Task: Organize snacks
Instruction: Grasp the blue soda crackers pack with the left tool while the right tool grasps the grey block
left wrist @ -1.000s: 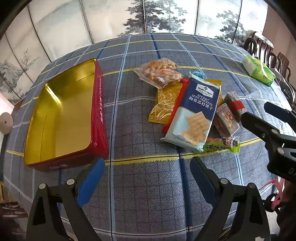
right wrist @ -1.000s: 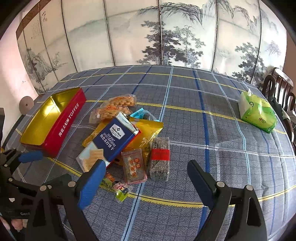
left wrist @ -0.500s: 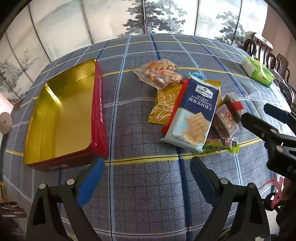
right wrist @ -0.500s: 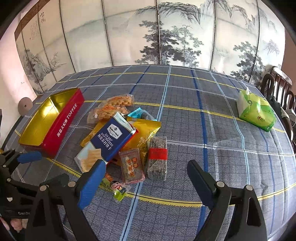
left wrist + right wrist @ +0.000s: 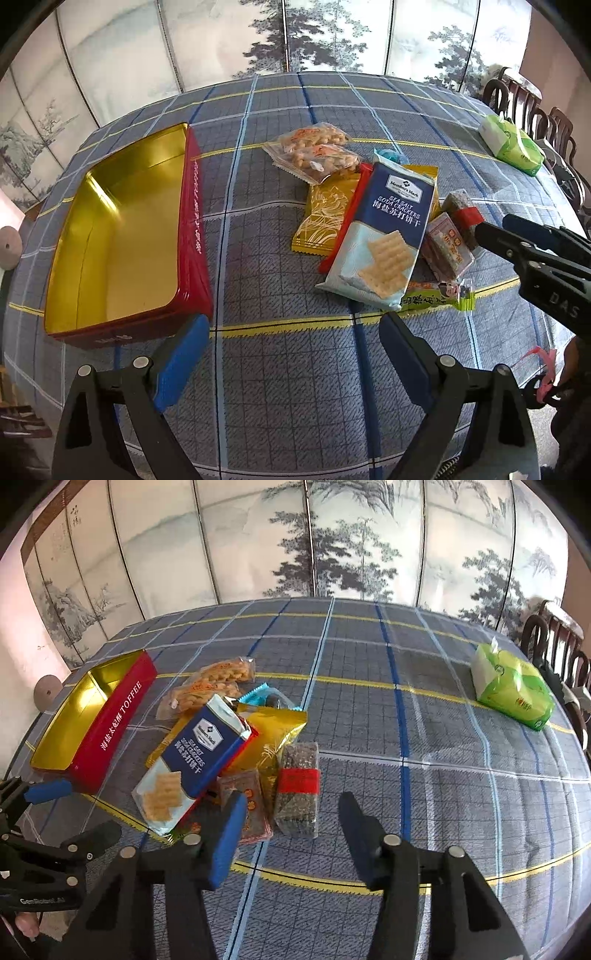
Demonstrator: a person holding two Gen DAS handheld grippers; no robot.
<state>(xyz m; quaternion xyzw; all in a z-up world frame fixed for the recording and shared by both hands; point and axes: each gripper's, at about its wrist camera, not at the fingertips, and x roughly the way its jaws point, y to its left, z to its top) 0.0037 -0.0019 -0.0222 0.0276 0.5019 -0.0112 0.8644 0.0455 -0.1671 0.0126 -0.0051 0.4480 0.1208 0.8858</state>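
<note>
A pile of snacks lies mid-table: a blue soda cracker pack [image 5: 388,229] [image 5: 195,757] over a gold pouch [image 5: 325,214], clear nut bags [image 5: 314,151], a pink packet [image 5: 447,247] and a dark block with a red band [image 5: 297,786]. An empty red toffee tin [image 5: 192,229] [image 5: 118,720] sits to the left. My left gripper [image 5: 293,319] hangs open over bare cloth, in front of the tin and pile. My right gripper [image 5: 291,799] is closing. The dark block's near end lies between its fingers, and the pads stand clear of it.
A green tissue pack [image 5: 513,144] [image 5: 513,694] rests at the far right of the checked tablecloth [image 5: 406,720]. Dark wooden chairs [image 5: 554,638] stand beyond the table's right edge. A painted folding screen closes the back.
The right gripper's jaws have drawn much closer together and it has edged in on the dark block. The left gripper and the snacks have stayed put.
</note>
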